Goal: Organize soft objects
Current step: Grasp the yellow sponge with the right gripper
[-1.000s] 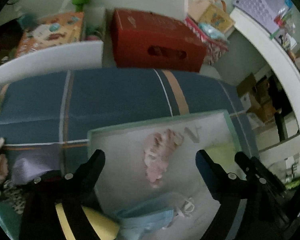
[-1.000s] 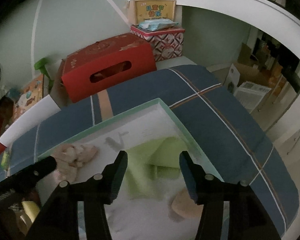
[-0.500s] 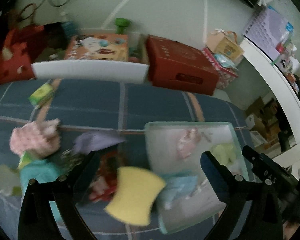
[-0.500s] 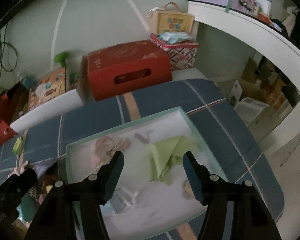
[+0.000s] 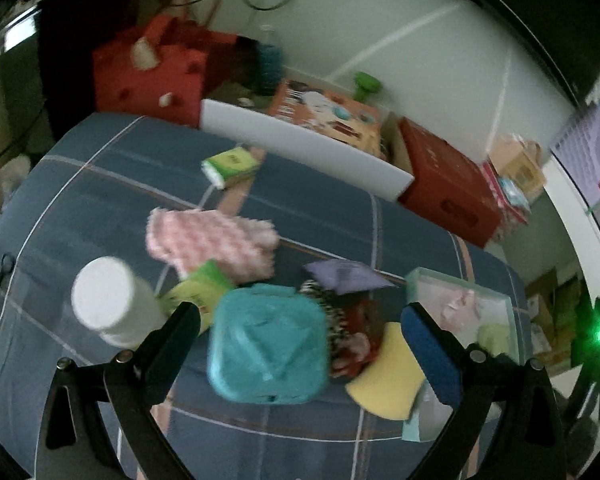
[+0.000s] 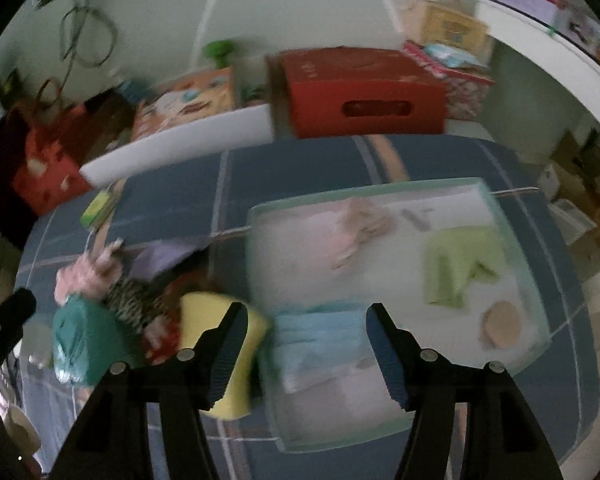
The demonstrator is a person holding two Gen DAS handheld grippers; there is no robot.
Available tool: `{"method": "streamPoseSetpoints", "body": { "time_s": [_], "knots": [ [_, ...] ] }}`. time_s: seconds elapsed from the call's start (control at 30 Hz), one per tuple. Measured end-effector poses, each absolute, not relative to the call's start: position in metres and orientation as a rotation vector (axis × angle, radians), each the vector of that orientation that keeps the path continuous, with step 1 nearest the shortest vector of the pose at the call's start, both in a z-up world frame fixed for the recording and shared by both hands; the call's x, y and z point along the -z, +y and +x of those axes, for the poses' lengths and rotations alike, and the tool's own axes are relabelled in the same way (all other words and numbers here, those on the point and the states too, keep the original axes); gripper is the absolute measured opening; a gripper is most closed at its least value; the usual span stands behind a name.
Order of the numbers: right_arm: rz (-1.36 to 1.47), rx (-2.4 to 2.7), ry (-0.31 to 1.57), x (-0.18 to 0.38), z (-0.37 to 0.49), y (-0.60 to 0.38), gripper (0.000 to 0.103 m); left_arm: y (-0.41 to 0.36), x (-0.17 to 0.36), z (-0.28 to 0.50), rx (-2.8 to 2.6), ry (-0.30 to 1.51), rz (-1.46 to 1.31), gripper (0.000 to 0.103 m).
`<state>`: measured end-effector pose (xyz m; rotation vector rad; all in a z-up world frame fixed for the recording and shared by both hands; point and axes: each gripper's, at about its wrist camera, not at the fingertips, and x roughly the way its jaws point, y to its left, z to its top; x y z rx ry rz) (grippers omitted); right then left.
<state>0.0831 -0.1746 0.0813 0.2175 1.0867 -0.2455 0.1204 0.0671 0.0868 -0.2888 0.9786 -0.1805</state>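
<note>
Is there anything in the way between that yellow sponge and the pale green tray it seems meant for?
Nothing visible. The yellow sponge lies right against the tray at its near left side, with only the tray's low rim between them. Inside, a blue cloth already fills the nearest corner.

Blue plaid bed (image 5: 100, 184), teal tray (image 6: 512, 236), pink cloth (image 5: 212, 240), white bottle (image 5: 108, 300)

The room was dim, its wall (image 6: 308, 8) a pale green crossed by thin white lines. A blue plaid cloth (image 5: 112, 184) covered the work surface. Behind it stood a red cardboard box (image 6: 364, 92) with a slot handle, a red gift bag (image 5: 148, 76) and a white board (image 5: 304, 148) (blurred). A white curved counter (image 6: 548, 52) ran along the right.
</note>
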Motion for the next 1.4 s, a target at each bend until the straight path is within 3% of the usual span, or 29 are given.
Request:
{"method": "streamPoseSetpoints", "body": {
  "time_s": [0.47, 0.77, 1.4],
  "knots": [
    [0.112, 0.097, 1.247, -0.033, 0.091, -0.108, 0.066, 0.102, -0.06, 0.106, 0.087, 1.065, -0.331, 0.1],
    [0.059, 0.1, 1.281, -0.019, 0.095, -0.096, 0.077, 0.116, -0.063, 0.105, 0.079, 1.058, -0.376, 0.1],
    [-0.108, 0.154, 1.282, 0.005, 0.099, -0.075, 0.079, 0.123, -0.057, 0.108, 0.069, 1.084, -0.396, 0.1]
  ]
}}
